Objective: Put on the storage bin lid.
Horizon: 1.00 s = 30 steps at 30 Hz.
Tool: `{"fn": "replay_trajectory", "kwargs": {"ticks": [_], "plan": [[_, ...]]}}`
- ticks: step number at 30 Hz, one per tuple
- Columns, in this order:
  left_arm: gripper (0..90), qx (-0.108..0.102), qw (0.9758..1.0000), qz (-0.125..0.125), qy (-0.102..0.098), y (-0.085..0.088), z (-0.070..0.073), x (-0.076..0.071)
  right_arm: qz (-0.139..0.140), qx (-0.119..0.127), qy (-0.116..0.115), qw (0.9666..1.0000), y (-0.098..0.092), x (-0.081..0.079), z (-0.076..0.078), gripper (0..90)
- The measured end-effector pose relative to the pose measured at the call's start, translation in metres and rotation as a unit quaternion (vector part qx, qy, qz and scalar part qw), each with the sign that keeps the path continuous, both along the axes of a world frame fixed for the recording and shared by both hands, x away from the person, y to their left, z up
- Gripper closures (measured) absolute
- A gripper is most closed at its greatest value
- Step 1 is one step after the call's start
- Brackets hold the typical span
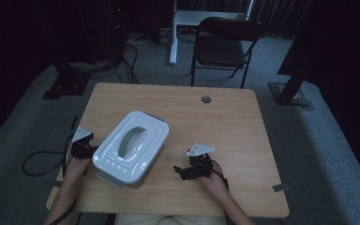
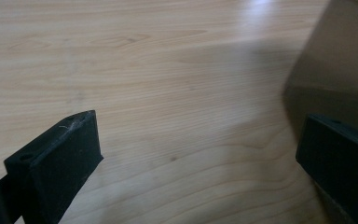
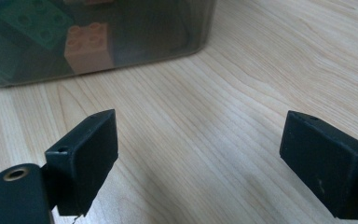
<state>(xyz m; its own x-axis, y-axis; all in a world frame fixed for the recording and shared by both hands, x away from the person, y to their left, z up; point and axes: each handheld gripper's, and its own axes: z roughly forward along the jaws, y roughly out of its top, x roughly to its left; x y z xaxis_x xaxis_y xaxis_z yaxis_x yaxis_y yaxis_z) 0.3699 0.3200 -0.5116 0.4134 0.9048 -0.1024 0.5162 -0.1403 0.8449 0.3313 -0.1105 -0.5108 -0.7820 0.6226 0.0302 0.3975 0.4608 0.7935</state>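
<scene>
- The right gripper point(image 1: 180, 171) sits low on the wooden surface point(image 1: 225, 122), close to the person. Its 2 jaws are wide apart and hold nothing.
- The left gripper point(image 1: 85, 149) is at the near left edge, just beside the box point(image 1: 130, 146). Its jaws are spread apart too, with bare wood between them.
- The box is a see-through tub with a white lid point(image 1: 143, 126) and a grey handle point(image 1: 133, 138). It lies on the left half of the surface, between the 2 grippers, turned at a slant.
- In the right gripper view, toy bricks point(image 3: 86, 46) show through the box wall point(image 3: 168, 32). 1 is pale orange and 1 is green.
- What could go wrong: I think the box may slide if only 1 gripper pushes it, since the wood looks smooth. The lid could pop up crooked if 1 side is pulled first, and bricks could spill out.
- Hard to see: the room is dark, so the lid clips are not clear. I cannot count the bricks inside. In the left gripper view, the box is just a blurry brown shape point(image 2: 345, 60) at the right.
- Far back stand a folding chair point(image 1: 222, 44) and dark stands on the floor.
</scene>
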Motion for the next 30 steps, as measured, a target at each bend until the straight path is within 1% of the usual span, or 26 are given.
{"fn": "replay_trajectory", "kwargs": {"ticks": [1,4,6,10,12,14,15,18,23,27,30], "plan": [[0.6,0.001,1.0000,-0.006,-0.001,-0.005,0.001,-0.001,0.000,0.001,0.001,1.0000,0.001,0.000,0.000,11.0],[1.1,0.004,1.0000,-0.006,-0.005,-0.007,0.002,-0.002,0.001,0.005,0.002,1.0000,0.002,-0.001,0.001,11.0],[1.1,0.002,1.0000,-0.007,0.001,-0.008,0.002,-0.004,0.000,0.003,0.002,1.0000,0.003,-0.001,0.001,11.0],[1.1,0.005,0.9999,-0.016,0.000,-0.013,0.002,-0.009,0.001,0.004,0.001,1.0000,0.004,-0.002,0.002,11.0],[1.1,0.002,0.9998,-0.021,0.004,-0.016,0.002,-0.010,0.000,0.007,0.003,1.0000,0.005,-0.003,0.002,11.0],[1.1,0.002,0.9998,-0.021,0.004,-0.016,0.002,-0.010,-0.001,0.007,0.002,1.0000,0.006,-0.003,0.002,11.0],[1.1,-0.005,0.9996,-0.025,0.009,-0.021,0.000,-0.012,-0.001,0.007,0.002,1.0000,0.006,-0.003,0.002,11.0],[1.1,-0.003,0.9993,-0.034,0.014,-0.027,0.000,-0.013,-0.002,0.004,0.000,1.0000,0.007,-0.003,0.002,11.0],[1.1,0.009,0.9986,-0.050,0.013,-0.039,0.003,-0.017,-0.009,0.007,0.001,0.9999,0.004,-0.002,0.002,11.0],[1.1,0.022,0.9981,-0.056,0.010,-0.050,0.004,-0.019,-0.013,0.007,0.000,0.9999,0.001,-0.003,0.002,11.0],[1.1,0.027,0.9977,-0.060,0.010,-0.060,0.005,-0.019,-0.019,0.007,-0.003,0.9998,-0.002,-0.003,0.003,11.0]]}}
